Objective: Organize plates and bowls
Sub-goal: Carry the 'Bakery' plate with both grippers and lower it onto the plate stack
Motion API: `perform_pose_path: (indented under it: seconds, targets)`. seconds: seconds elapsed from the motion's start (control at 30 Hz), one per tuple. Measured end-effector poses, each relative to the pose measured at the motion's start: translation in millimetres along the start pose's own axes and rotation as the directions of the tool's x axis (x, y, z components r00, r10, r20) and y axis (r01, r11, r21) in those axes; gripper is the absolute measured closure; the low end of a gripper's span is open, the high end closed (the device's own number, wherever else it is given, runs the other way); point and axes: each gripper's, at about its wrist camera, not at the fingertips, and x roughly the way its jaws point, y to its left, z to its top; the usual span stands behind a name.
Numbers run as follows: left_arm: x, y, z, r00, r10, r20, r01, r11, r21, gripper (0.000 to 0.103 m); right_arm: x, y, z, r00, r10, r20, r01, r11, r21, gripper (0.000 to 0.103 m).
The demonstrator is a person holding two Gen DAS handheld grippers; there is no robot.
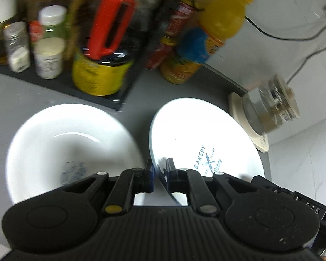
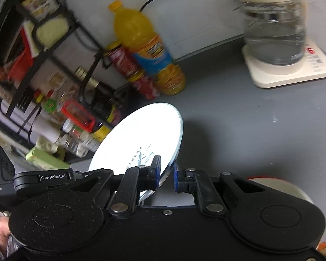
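Fingers of our left gripper are pinching the plate rim; our right gripper is straddling it, not quite closed. Plate is tilting above the counter, beside the bowl. We are judging it stiff, slick, breakable: rim grips suit.

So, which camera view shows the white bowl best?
The left wrist view: the white bowl fills its left half, with the rim and inside visible, beside the Bakery plate. The right wrist view does not show this bowl; only a red-rimmed dish peeks out behind the right gripper.
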Motion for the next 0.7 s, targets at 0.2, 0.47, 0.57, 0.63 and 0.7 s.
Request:
perform_pose_path:
  seconds: [0.2,0.47,0.57,0.63,0.7]
  targets:
    - [-12.4,37.8,-7.1,0.999,0.042,0.008,-0.041,0.997,-0.066,0.095,20.3,25.3,-14.6,0.998,0.024,-0.058,-0.029,0.997,-0.072,0.091]
    - [-20.0,75.9,-18.7,0.997,0.082,0.004,-0.081,0.988,-0.13,0.095,47.9,49.6,-32.5,0.991,0.039,-0.125,-0.054,0.991,-0.12,0.091]
    - [-21.4,86.6,-24.4,0.996,0.09,0.001,-0.089,0.985,-0.15,0.095,55.2,54.5,-37.1,0.989,0.042,-0.145,-0.061,0.99,-0.131,0.091]
    - [-22.1,93.3,-27.8,0.996,0.095,-0.004,-0.094,0.982,-0.163,0.094,59.6,58.4,-39.6,0.987,0.042,-0.155,-0.064,0.988,-0.141,0.091]
    - [-22.0,100.4,-30.4,0.995,0.098,-0.009,-0.098,0.98,-0.176,0.094,64.5,62.3,-41.7,0.985,0.041,-0.165,-0.065,0.987,-0.147,0.091]
